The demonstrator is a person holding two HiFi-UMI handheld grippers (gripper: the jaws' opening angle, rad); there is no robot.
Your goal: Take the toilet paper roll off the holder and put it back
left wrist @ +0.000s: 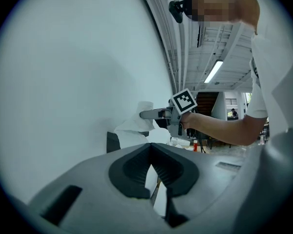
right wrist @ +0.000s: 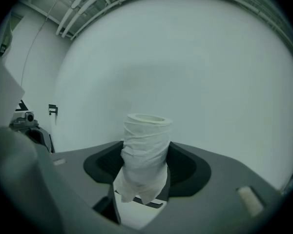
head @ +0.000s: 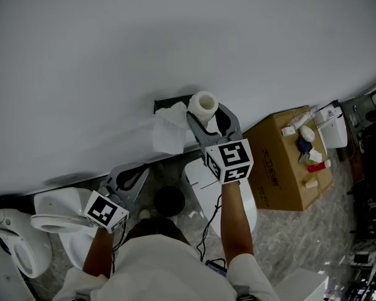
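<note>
Clamped in right gripper (head: 208,115) jaws at frame centre: white toilet paper roll (head: 204,104), long axis running out past jaw tips, just right of black wall holder (head: 165,103); left gripper (head: 126,179) lower left, farther off, jaws closed, empty.

The right arm (head: 235,221) reaches forward, bare below a short white sleeve. Its hand-held gripper (right wrist: 145,165) is raised, with both jaws pressed against the sides of the roll (right wrist: 145,143), which stands on end between them. The left arm (head: 99,254) is kept lower and closer to the body. Its hand-held gripper (left wrist: 151,149) points forward, jaws together at the tips with nothing between them.
</note>
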